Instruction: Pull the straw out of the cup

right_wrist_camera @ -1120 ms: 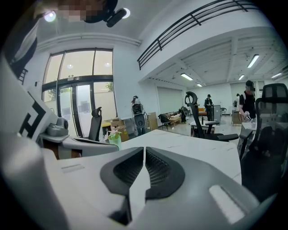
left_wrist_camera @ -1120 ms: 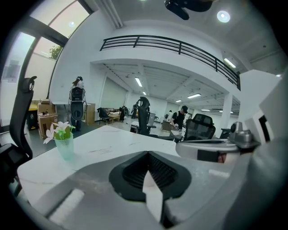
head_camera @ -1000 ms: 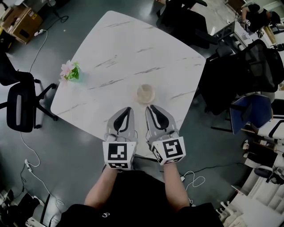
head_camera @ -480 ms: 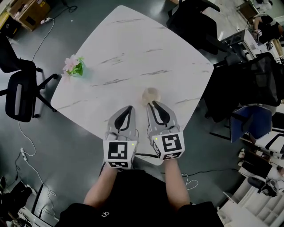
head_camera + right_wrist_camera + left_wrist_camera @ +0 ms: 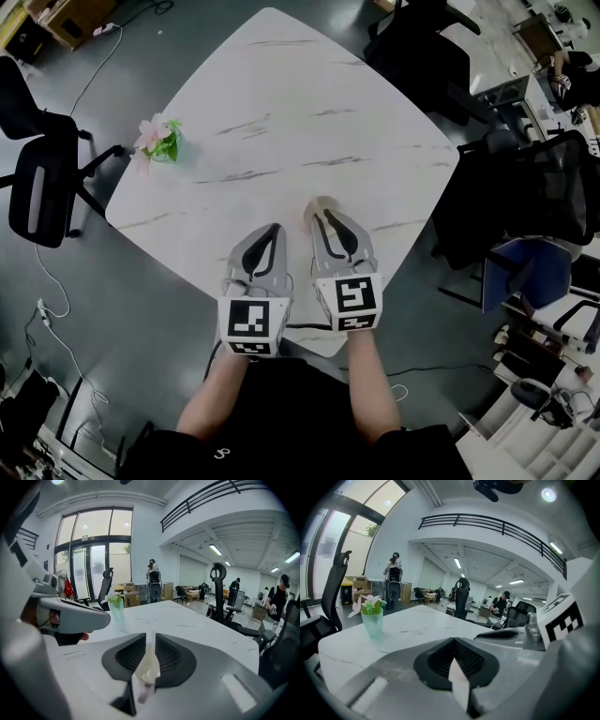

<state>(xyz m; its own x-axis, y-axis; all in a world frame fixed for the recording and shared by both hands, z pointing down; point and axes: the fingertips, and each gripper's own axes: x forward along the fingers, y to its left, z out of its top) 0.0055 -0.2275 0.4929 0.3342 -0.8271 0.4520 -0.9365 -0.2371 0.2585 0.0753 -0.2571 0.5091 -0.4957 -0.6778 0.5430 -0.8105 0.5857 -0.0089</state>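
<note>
Translucent cup (image 5: 146, 667) pinched in right gripper (image 5: 147, 639) fingers (image 5: 169, 657); left gripper (image 5: 271, 231) alongside.

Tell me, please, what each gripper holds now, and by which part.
The right gripper is shut on the pale translucent cup, seemingly at its near wall, though the exact spot is unclear. The left gripper is shut and holds nothing.
</note>
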